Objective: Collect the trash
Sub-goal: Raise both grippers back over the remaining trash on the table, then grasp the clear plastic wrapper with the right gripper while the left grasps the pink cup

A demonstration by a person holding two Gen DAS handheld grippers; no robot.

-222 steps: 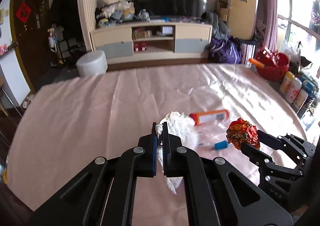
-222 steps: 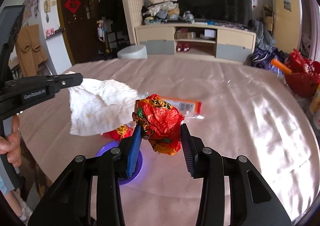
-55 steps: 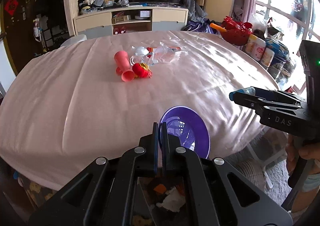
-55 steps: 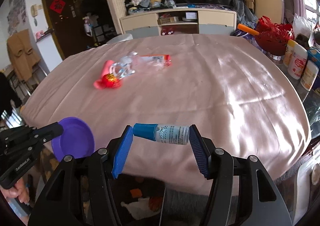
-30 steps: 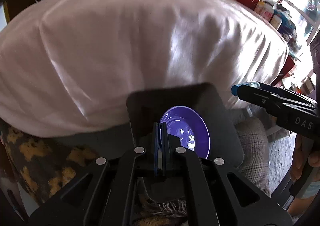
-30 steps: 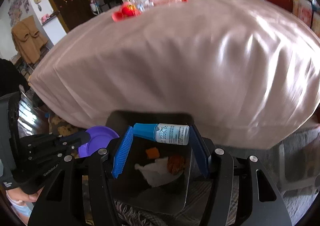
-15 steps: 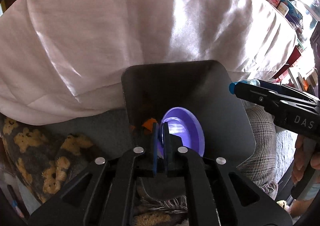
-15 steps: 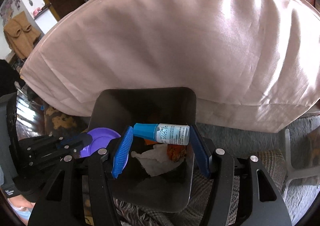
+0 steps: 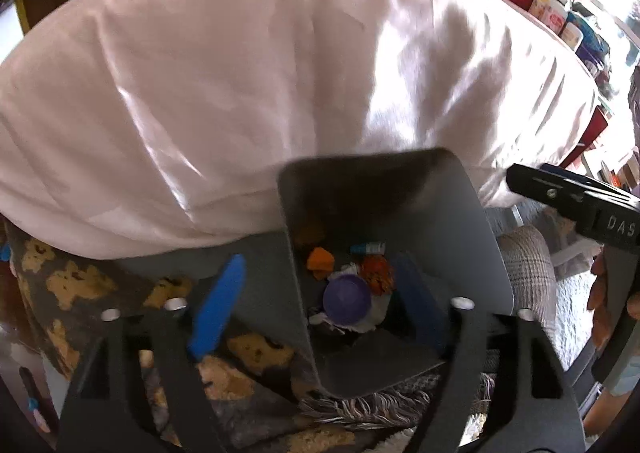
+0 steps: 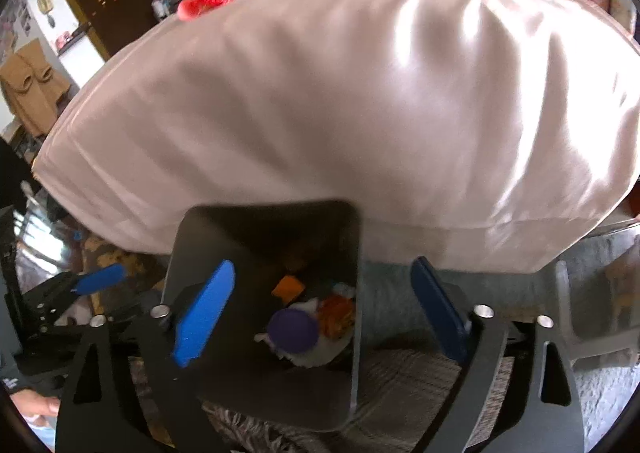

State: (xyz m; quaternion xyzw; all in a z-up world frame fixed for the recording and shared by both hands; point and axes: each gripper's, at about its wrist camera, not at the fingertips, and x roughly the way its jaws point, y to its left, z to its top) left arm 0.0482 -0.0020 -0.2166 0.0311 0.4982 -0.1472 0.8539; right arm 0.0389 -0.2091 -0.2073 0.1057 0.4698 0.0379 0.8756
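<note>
Grippers, left (image 9: 316, 305) and right (image 10: 320, 309), are hanging wide open and empty, having just been opening over the bin (image 9: 472, 237). Purple plate (image 9: 346, 300) and dropper bottle (image 9: 368, 248) are lying inside; red cups (image 10: 192, 7) are waiting at the table's far edge.

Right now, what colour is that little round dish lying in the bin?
Purple. The dish shows best in the left wrist view, on top of the trash.

The left gripper (image 9: 316, 309), its jaws just opened wide and empty, hangs over a dark grey plastic bin (image 9: 472, 221). Between its fingers below lie a purple round dish (image 9: 346, 300), crumpled orange wrappers (image 9: 376, 273) and a small blue-capped bottle (image 9: 368, 248).
</note>
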